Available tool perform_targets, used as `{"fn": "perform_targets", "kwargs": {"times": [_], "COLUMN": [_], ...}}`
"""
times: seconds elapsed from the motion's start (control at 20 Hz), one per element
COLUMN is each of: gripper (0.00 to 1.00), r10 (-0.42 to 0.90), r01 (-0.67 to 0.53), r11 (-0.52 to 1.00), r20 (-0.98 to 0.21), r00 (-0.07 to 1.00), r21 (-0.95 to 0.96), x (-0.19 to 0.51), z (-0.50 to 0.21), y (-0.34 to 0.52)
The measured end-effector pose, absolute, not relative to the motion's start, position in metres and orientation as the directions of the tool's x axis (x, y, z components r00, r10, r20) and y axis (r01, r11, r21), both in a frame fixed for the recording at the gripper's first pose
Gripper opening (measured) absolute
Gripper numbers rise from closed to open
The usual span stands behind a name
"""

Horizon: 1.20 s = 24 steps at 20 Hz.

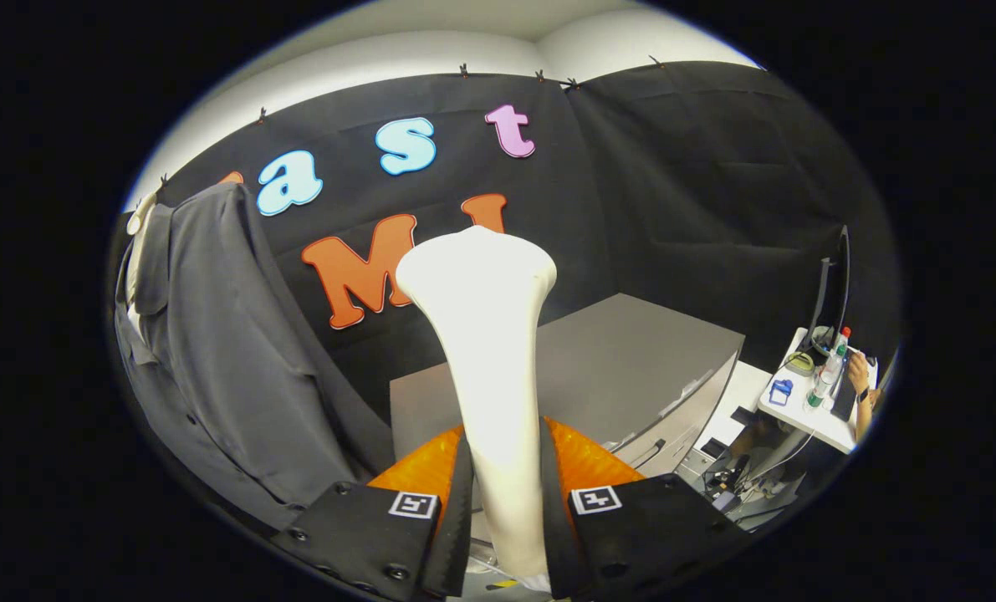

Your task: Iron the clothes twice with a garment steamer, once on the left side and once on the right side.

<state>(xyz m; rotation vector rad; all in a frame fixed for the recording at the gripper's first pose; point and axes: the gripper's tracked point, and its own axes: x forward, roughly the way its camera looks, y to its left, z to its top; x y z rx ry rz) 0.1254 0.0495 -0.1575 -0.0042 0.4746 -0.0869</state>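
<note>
Item: garment steamer (pixel 487 334). White, narrow handle flaring to a broad head. Stands upright between the fingers of the gripper (pixel 506 510), head up and beyond the fingertips. Both fingers press on the handle, one on each side; the grip sits low on the shaft.

Item: grey shirt (pixel 222 351). Hangs against the booth wall at about 9 o'clock from the steamer head, well apart from it. Collar at top, buttoned placket running down its near edge. Steamer head is not touching the cloth.

Item: grey cabinet (pixel 631 351). Box-shaped, stands behind the steamer toward 3 o'clock.

Item: white desk (pixel 815 418). Far off at 4 o'clock, with a bottle (pixel 832 368) and small clutter; a person's hand (pixel 859 372) rests there.

Hazards, as judged:
- The low grip on a smooth tapering handle leaves a long top-heavy length above; a fast swing toward 9 o'clock could make the steamer tilt or slip between the fingers.
- The shirt hangs loose, so a hard press may push it aside or bunch it instead of smoothing it.
- The placket is the likely left/right divide; a drifting stroke could do one side twice.
- The head may clip the cabinet on a wide turn.
</note>
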Motion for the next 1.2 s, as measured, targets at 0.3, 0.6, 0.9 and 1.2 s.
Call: {"fn": "perform_targets", "kwargs": {"times": [0.3,0.6,0.9,1.2], "gripper": [0.44,0.44,0.44,0.44], "r10": [-0.115,-0.084,-0.015,0.061], "r01": [0.119,0.088,0.008,-0.074], "r11": [0.993,0.996,1.000,0.997], "r20": [-0.413,-0.390,-0.380,-0.392], "r00": [0.903,0.917,0.925,0.918], "r21": [-0.015,-0.007,-0.019,-0.019], "x": [0.075,0.046,0.040,0.034], "z": [-0.148,-0.139,-0.130,-0.136], "y": [0.098,0.154,0.204,0.244]}}
